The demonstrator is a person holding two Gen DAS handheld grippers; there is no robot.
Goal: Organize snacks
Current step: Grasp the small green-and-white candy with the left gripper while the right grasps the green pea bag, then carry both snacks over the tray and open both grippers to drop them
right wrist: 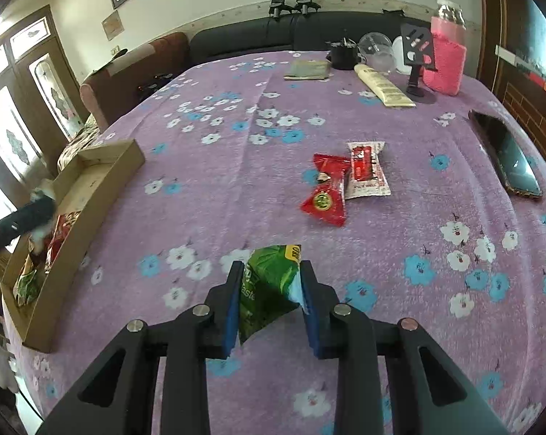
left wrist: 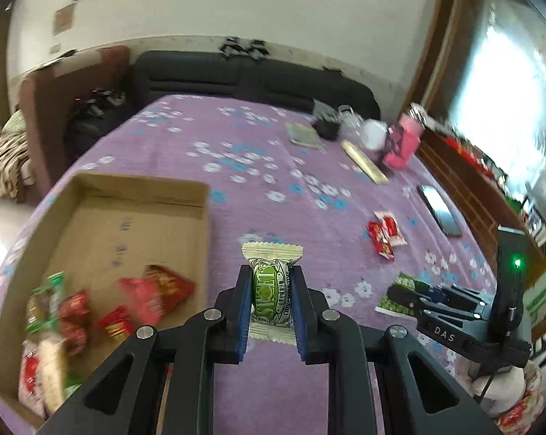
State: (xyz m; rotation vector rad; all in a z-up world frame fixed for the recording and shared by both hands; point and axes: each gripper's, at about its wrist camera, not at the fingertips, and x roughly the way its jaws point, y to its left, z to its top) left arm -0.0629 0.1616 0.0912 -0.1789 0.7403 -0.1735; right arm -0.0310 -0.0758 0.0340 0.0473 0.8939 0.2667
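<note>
My left gripper [left wrist: 271, 279] is shut on a green and white wrapped candy [left wrist: 271, 290], held above the purple cloth just right of the cardboard box [left wrist: 135, 185]. The box holds several red and green snack packets [left wrist: 149, 297]. My right gripper [right wrist: 271, 272] is shut on a green snack packet [right wrist: 269, 282] above the cloth; it also shows in the left wrist view [left wrist: 399, 291]. Two red and white packets [right wrist: 345, 181] lie on the cloth ahead of it, also seen in the left wrist view [left wrist: 385, 233]. The box [right wrist: 91, 188] is far left in the right wrist view.
A phone [right wrist: 505, 156] lies at the right edge of the table. At the far side stand a pink bottle [right wrist: 447, 58], a black stand [right wrist: 418, 54], a clear jar [right wrist: 376, 49], a cream tube [right wrist: 381, 85] and a flat packet [right wrist: 309, 69]. A dark sofa [right wrist: 291, 32] is behind.
</note>
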